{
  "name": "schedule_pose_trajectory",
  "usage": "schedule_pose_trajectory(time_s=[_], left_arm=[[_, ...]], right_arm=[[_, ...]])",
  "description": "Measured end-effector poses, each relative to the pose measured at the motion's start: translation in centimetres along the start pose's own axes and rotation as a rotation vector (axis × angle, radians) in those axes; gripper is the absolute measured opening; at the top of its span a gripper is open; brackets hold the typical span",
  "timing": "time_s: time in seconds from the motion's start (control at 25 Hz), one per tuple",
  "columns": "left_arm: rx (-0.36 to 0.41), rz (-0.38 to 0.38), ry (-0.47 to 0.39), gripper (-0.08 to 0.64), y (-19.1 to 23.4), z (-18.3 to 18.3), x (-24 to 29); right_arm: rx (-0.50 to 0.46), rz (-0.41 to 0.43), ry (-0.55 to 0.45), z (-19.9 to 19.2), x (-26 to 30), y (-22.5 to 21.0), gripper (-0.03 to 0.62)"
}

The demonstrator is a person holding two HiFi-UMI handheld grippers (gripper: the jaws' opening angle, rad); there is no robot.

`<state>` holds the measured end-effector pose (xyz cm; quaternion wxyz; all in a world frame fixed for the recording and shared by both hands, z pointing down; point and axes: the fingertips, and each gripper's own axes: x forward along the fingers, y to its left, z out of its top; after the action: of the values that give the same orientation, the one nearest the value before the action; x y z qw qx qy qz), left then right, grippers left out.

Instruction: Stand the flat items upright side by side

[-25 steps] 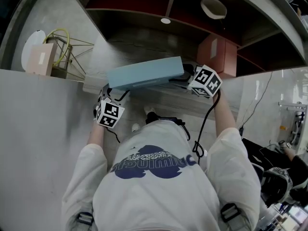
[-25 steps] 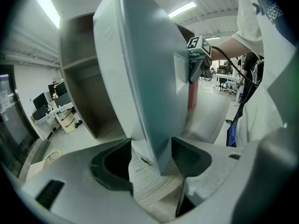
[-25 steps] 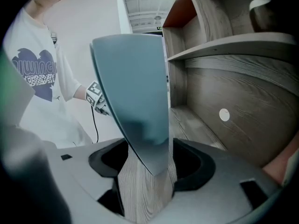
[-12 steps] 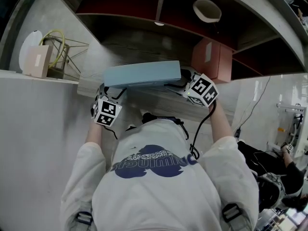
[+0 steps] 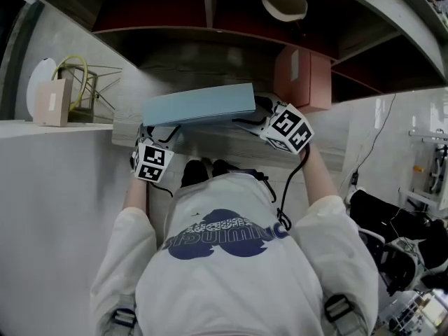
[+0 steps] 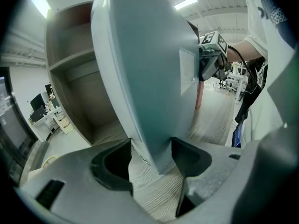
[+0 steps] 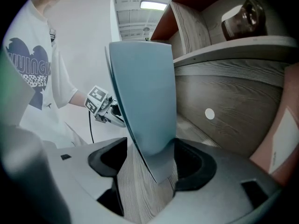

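Observation:
A flat light-blue box [image 5: 199,107] hangs lengthwise in front of the wooden shelf [image 5: 231,142], tilted with a broad face up. My left gripper [image 5: 157,131] holds its left end. In the left gripper view both pads press the box [image 6: 149,69] between the jaws of that gripper [image 6: 151,148]. My right gripper [image 5: 256,115] sits at the box's right end. In the right gripper view the box [image 7: 145,87] stands between the jaws of this gripper [image 7: 152,157], against one pad, with a strip of wood showing at the other.
A reddish-brown carton [image 5: 301,79] stands on the shelf to the right. A glass jar [image 7: 243,15] sits on the shelf above. To the left, a white counter [image 5: 56,187] carries a wire basket [image 5: 80,86] and a small carton [image 5: 50,103].
The box and both grippers have shifted a little to the left and closer to the shelf. The box's tilt looks about the same.

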<state>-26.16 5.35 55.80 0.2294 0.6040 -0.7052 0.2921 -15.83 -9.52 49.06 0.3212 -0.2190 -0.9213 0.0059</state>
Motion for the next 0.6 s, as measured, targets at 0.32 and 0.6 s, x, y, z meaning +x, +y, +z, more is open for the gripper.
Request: schedule_pose_trajectory(time_s=[0.32, 0.6], left_arm=[[0.105, -0.107, -0.006, 0.276, 1.6, 1.9, 2.6], [0.248, -0.225, 0.001, 0.276, 1.4, 5.7, 6.1]], right_arm=[[0.085, -0.157, -0.003, -1.1, -1.1, 0.4, 0.297], [0.166, -0.338, -0.007, -3.2, -3.2, 2.1, 0.296]])
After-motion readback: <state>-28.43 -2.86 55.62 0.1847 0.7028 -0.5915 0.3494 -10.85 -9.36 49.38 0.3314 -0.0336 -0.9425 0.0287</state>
